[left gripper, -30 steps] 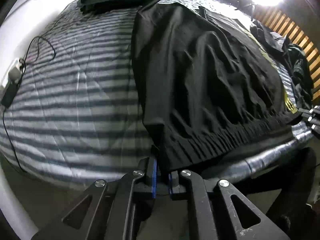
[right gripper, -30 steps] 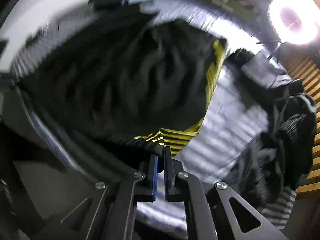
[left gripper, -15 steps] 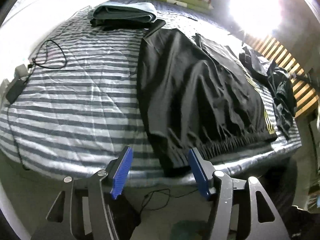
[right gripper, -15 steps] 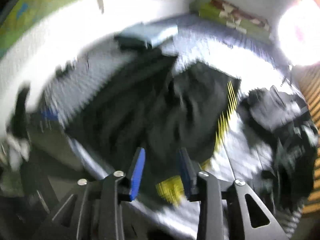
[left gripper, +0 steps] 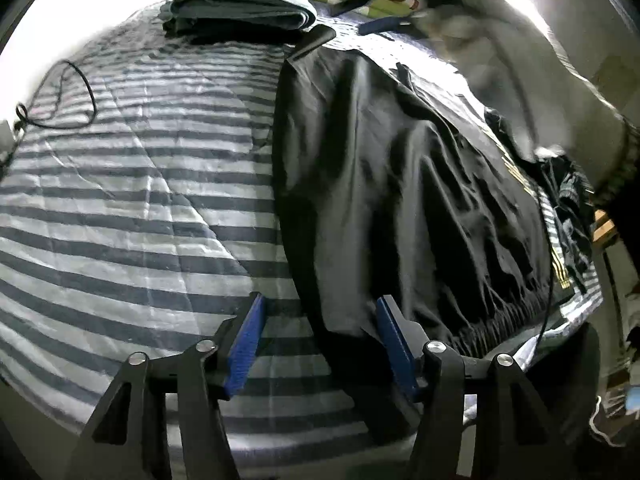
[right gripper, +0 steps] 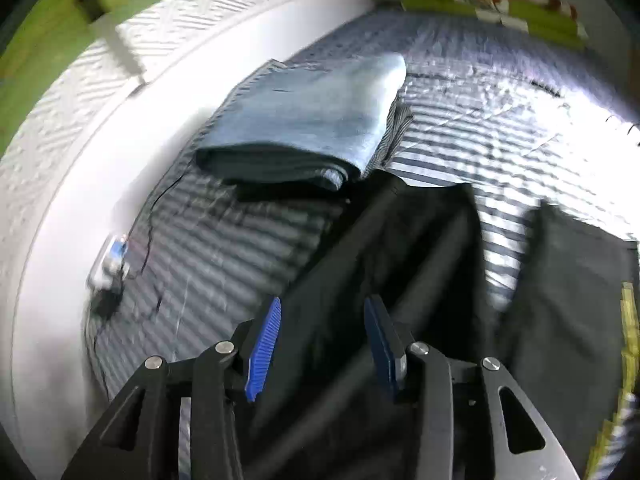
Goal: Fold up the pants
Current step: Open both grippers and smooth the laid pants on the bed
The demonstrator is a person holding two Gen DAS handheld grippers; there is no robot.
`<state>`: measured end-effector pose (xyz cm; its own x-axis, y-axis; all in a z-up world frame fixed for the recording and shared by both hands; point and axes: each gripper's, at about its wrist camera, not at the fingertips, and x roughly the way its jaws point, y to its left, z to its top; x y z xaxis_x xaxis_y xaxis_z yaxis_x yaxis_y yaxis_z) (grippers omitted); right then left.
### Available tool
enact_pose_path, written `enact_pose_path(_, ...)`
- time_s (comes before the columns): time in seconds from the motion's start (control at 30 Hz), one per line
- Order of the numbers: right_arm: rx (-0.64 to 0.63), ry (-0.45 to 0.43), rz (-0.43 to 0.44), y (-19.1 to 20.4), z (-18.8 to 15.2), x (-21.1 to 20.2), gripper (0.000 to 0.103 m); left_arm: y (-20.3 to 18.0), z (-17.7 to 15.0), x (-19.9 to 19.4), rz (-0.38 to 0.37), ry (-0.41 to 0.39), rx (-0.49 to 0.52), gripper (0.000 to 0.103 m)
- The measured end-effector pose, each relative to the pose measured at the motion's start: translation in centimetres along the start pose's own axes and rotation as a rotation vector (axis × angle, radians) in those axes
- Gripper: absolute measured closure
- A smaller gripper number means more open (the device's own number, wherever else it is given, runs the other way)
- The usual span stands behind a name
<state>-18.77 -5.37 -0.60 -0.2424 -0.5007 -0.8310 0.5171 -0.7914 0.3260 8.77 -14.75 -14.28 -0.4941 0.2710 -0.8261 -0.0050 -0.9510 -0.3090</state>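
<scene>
Since the earlier frames, both grippers have let go of the waistband corners they pinched a second ago and have come forward over the bed; the right one has swung toward the far end, where the pant legs lie.

We find the left gripper (left gripper: 318, 334) released, its blue pads (left gripper: 245, 346) spread wide and holding nothing. It hovers over the near left corner of the black pants (left gripper: 384, 184), with the garment's left edge running between the pads. The pants lie flat on the striped bedsheet (left gripper: 132, 200), elastic waistband nearest the left camera, legs stretching away from it. A yellow stripe marks the right side seam.

We find the right gripper (right gripper: 322, 338) likewise released, pads apart, empty. It hangs above the left leg of the pants (right gripper: 384, 264); the two legs lie spread apart with striped bedsheet (right gripper: 248, 240) visible between them. This view is motion-blurred, so we cannot tell whether the pads touch cloth.

A folded stack of grey-blue clothes (left gripper: 240, 12) sits at the far end of the bed, just beside the left leg's hem. A black cable (left gripper: 60, 96) loops on the sheet to the left, well apart from the pants. A grey sleeve (left gripper: 532, 80) crosses the upper right of the left view. A dark heap of clothing (left gripper: 572, 208) lies along the right edge of the bed.
</scene>
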Motion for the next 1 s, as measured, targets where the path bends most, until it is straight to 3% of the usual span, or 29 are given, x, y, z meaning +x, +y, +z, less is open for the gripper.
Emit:
enact_pose_path(0.1,0.039,0.024,-0.012,-0.3,1.2,3.5,0.063,-0.5,0.2,0.4,0.01,-0.008,0.056,0.055)
enact_pose_path(0.2,0.054,0.044,-0.047,-0.8,1.8,6.1,0.064,-0.7,0.4,0.9,0.03,-0.008,0.09,0.073)
enact_pose_path(0.27,0.072,0.048,-0.056,-1.3,1.9,7.0,0.079,-0.5,0.5,1.0,0.036,-0.014,0.087,0.089)
enact_pose_path(0.3,0.084,0.053,-0.055,-1.6,2.0,7.3,0.1,-0.4,0.5,0.9,0.03,-0.014,0.087,0.093)
enact_pose_path(0.37,0.085,0.036,-0.055,-1.5,2.1,7.0,0.101,0.3,0.6,0.8,0.014,-0.014,0.067,0.1)
enact_pose_path(0.6,0.011,-0.066,0.032,3.4,4.3,5.3,0.101,2.2,0.5,-1.1,0.03,-0.054,0.029,0.102)
enact_pose_path(0.73,-0.093,0.085,0.019,7.2,5.0,8.9,0.097,3.6,0.2,-1.3,0.056,-0.043,-0.011,0.102)
enact_pose_path(0.77,-0.097,0.088,0.007,7.5,5.0,8.5,0.097,3.6,0.2,-1.5,0.059,-0.047,-0.009,0.102)
enact_pose_path(0.87,-0.098,0.024,0.055,6.0,4.8,3.2,0.091,3.4,-0.1,-2.2,0.086,-0.058,0.007,0.098)
enact_pose_path(0.9,-0.089,0.001,0.051,5.0,4.6,1.2,0.084,3.6,-0.2,-2.4,0.089,-0.05,-0.001,0.095)
enact_pose_path(0.97,-0.06,-0.044,0.049,2.2,3.3,-3.8,0.076,3.9,-0.4,-3.2,0.111,-0.062,-0.02,0.072)
enact_pose_path(1.0,-0.046,-0.065,0.043,0.2,2.0,-6.7,0.075,4.1,-0.5,-4.0,0.117,-0.082,-0.026,0.066)
